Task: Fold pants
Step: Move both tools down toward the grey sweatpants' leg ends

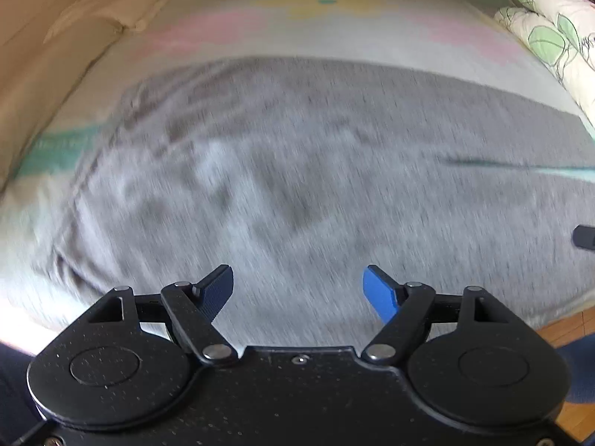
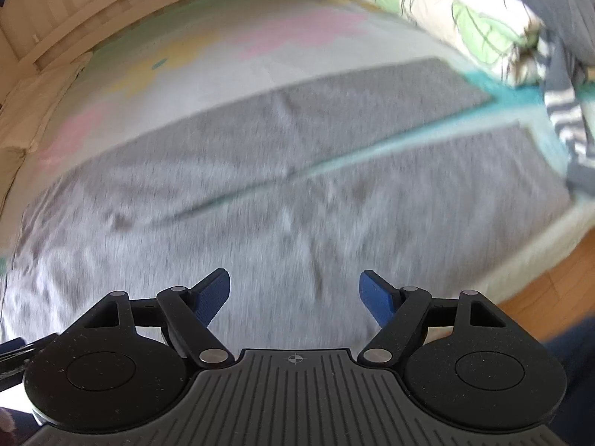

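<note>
Your left tool (image 1: 297,290) is released, fingers spread wide, nothing between them; it hangs over the waist end of the grey pants (image 1: 297,171). Your right tool (image 2: 294,295) is likewise released and empty, above the near leg. The pants lie flat on the bed (image 1: 334,37), legs running rightward with a narrow strip of sheet showing between them. The near edge of the pants sits close to the bed's edge, beyond which you have wooden floor (image 2: 550,290). Far side: open sheet up to the headboard (image 2: 74,11). Right side: a leaf-print duvet (image 2: 446,11) and striped cloth (image 2: 565,119) crowd the leg ends. Both views are motion-blurred.
</note>
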Tool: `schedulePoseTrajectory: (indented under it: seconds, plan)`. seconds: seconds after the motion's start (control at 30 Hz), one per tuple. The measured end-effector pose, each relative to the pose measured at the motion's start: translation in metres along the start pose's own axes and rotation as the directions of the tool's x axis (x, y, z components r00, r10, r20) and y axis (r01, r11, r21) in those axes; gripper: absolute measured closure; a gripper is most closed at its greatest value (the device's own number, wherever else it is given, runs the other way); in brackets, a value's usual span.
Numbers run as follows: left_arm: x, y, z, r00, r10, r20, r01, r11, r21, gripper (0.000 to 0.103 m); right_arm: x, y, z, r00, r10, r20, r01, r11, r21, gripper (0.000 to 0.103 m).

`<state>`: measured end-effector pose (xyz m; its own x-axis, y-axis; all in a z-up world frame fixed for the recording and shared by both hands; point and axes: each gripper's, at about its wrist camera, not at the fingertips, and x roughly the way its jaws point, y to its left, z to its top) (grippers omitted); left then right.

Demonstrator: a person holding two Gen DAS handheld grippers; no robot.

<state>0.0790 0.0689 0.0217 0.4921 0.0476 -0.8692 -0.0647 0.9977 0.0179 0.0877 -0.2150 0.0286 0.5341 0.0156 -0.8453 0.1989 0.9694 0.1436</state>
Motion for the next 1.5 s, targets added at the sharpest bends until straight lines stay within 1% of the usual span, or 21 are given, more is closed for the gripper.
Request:
schedulePoseTrajectory:
  seconds: [0.1, 0.2, 0.27, 0.33, 0.4, 0.5, 0.6, 0.67, 0.73, 0.8, 0.87, 0.97, 1.03, 1.1, 1.17, 1.2, 1.27, 1.33, 1.4, 1.43, 1.5]
  plan:
    - [-0.001, 0.009, 0.022, 1.0, 0.007, 0.019, -0.007, 1.0, 0.006, 0.026, -0.001, -0.01, 0.025, 1.0, 0.021, 0.008, -0.021, 0.999, 0.038, 0.027]
    - [0.007, 0.019, 0.044, 1.0, -0.009, -0.004, 0.009, 1.0, -0.01, 0.026, 0.005, -0.034, 0.05, 0.999, 0.037, -0.015, -0.034, 0.99, 0.134, 0.027]
    - [0.014, 0.025, 0.059, 1.0, -0.011, -0.015, 0.011, 1.0, -0.016, 0.026, 0.01, -0.05, 0.064, 1.0, -0.003, -0.027, 0.008, 0.984, 0.178, 0.027]
    - [0.021, 0.029, 0.073, 1.0, 0.011, -0.01, -0.011, 1.0, -0.014, 0.026, 0.016, -0.065, 0.076, 0.997, -0.06, -0.04, 0.067, 0.976, 0.209, 0.027]
    - [0.026, 0.03, 0.086, 0.999, 0.037, 0.004, -0.037, 0.999, -0.009, 0.026, 0.02, -0.078, 0.085, 0.994, -0.095, -0.053, 0.105, 0.968, 0.228, 0.027]
    - [0.031, 0.026, 0.103, 0.998, 0.052, 0.022, -0.053, 0.999, 0.008, 0.026, 0.028, -0.099, 0.098, 0.989, -0.129, -0.07, 0.143, 0.956, 0.256, 0.027]
    - [0.04, 0.021, 0.114, 0.999, 0.042, 0.002, -0.042, 0.999, 0.009, 0.026, 0.038, -0.113, 0.104, 0.985, -0.146, -0.087, 0.165, 0.943, 0.288, 0.027]
    - [0.047, 0.017, 0.115, 0.999, -0.003, -0.033, 0.003, 1.0, 0.0, 0.026, 0.044, -0.125, 0.103, 0.985, -0.13, -0.117, 0.162, 0.928, 0.336, 0.027]
    - [0.055, 0.012, 0.111, 0.996, -0.046, -0.072, 0.047, 0.999, -0.001, 0.026, 0.049, -0.139, 0.098, 0.985, -0.088, -0.151, 0.143, 0.902, 0.408, 0.027]
    - [0.064, 0.004, 0.103, 0.991, -0.071, -0.117, 0.072, 0.997, 0.008, 0.026, 0.052, -0.154, 0.093, 0.984, -0.041, -0.171, 0.12, 0.868, 0.481, 0.027]
    - [0.073, -0.005, 0.095, 0.981, -0.095, -0.171, 0.099, 0.995, 0.015, 0.026, 0.054, -0.166, 0.087, 0.983, -0.018, -0.183, 0.114, 0.839, 0.532, 0.027]
    - [0.079, -0.02, 0.084, 0.963, -0.139, -0.231, 0.152, 0.988, 0.041, 0.026, 0.051, -0.178, 0.08, 0.978, -0.046, -0.202, 0.156, 0.802, 0.576, 0.027]
    - [0.079, -0.032, 0.079, 0.958, -0.149, -0.245, 0.171, 0.983, 0.072, 0.026, 0.048, -0.188, 0.077, 0.972, -0.103, -0.209, 0.211, 0.773, 0.598, 0.027]
    - [0.078, -0.04, 0.077, 0.956, -0.155, -0.25, 0.183, 0.979, 0.092, 0.026, 0.046, -0.191, 0.076, 0.966, -0.16, -0.205, 0.252, 0.762, 0.596, 0.027]
    - [0.077, -0.046, 0.077, 0.952, -0.17, -0.256, 0.2, 0.975, 0.098, 0.026, 0.048, -0.181, 0.079, 0.966, -0.174, -0.19, 0.252, 0.787, 0.562, 0.029]
    - [0.077, -0.048, 0.079, 0.951, -0.176, -0.255, 0.205, 0.974, 0.095, 0.026, 0.049, -0.175, 0.081, 0.969, -0.171, -0.179, 0.243, 0.804, 0.543, 0.034]
    - [0.074, -0.048, 0.088, 0.96, -0.17, -0.225, 0.194, 0.977, 0.091, 0.026, 0.055, -0.155, 0.091, 0.978, -0.147, -0.15, 0.201, 0.856, 0.476, 0.04]
    - [0.074, -0.046, 0.1, 0.979, -0.129, -0.16, 0.145, 0.985, 0.095, 0.026, 0.063, -0.124, 0.105, 0.984, -0.122, -0.127, 0.162, 0.911, 0.38, 0.044]
    - [0.078, -0.041, 0.112, 0.994, -0.067, -0.087, 0.076, 0.993, 0.095, 0.026, 0.074, -0.095, 0.119, 0.989, -0.097, -0.112, 0.125, 0.951, 0.281, 0.055]
    - [0.08, -0.038, 0.116, 0.998, -0.036, -0.056, 0.041, 0.995, 0.094, 0.026, 0.083, -0.078, 0.129, 0.991, -0.079, -0.104, 0.101, 0.968, 0.229, 0.057]
    - [0.086, -0.031, 0.123, 1.0, 0.02, -0.018, -0.019, 0.996, 0.084, 0.026, 0.1, -0.052, 0.143, 0.994, -0.039, -0.101, 0.054, 0.989, 0.141, 0.06]
